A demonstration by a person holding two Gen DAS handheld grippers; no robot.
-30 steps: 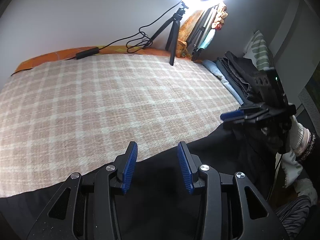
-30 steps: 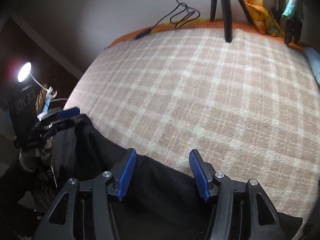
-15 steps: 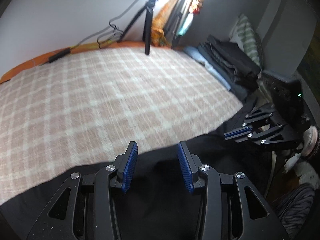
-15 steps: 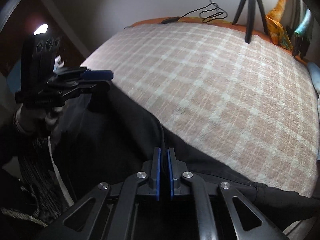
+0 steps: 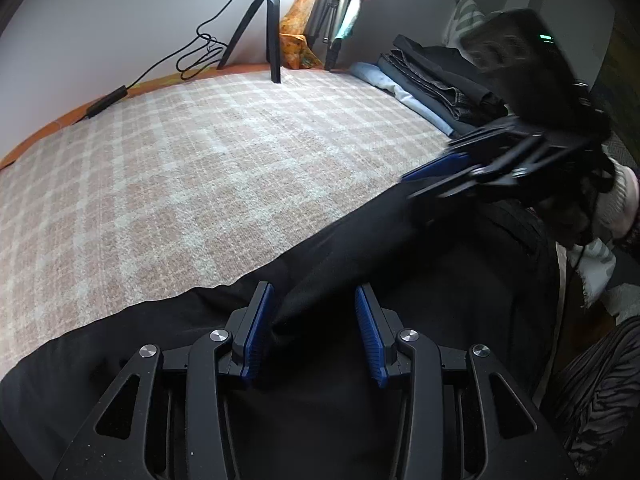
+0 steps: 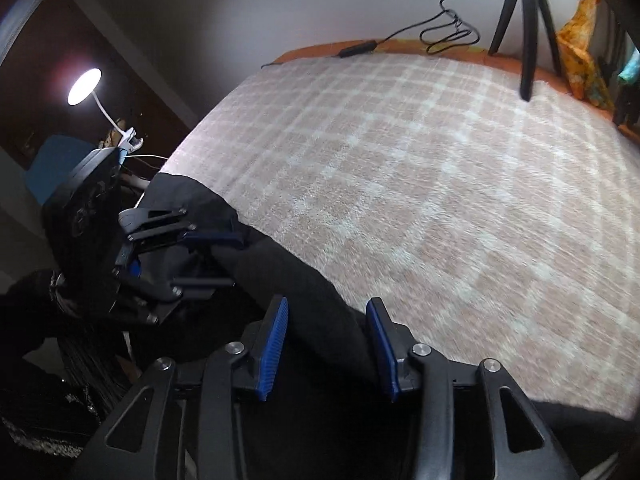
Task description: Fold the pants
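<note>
Black pants [image 5: 400, 280] lie along the near edge of the plaid bed cover [image 5: 200, 168]; they also show in the right wrist view [image 6: 288, 276]. My left gripper [image 5: 314, 330] is open, its blue pads either side of a raised fold of the black cloth. My right gripper [image 6: 326, 344] is open too, astride a ridge of the pants. In the left wrist view the right gripper [image 5: 452, 172] hovers over the pants' right end. In the right wrist view the left gripper [image 6: 208, 256] sits at the pants' left end.
A tripod [image 5: 272, 28] with cables stands at the bed's far edge by the wall. Folded dark and blue clothes [image 5: 432, 80] are stacked at the far right. A lamp [image 6: 84, 86] glows left of the bed. Striped fabric [image 5: 592, 380] lies off the bed's right side.
My right gripper was open, shut on the pants half a second ago, and is open again. The pants now reach further onto the bed. The left gripper stayed open.
</note>
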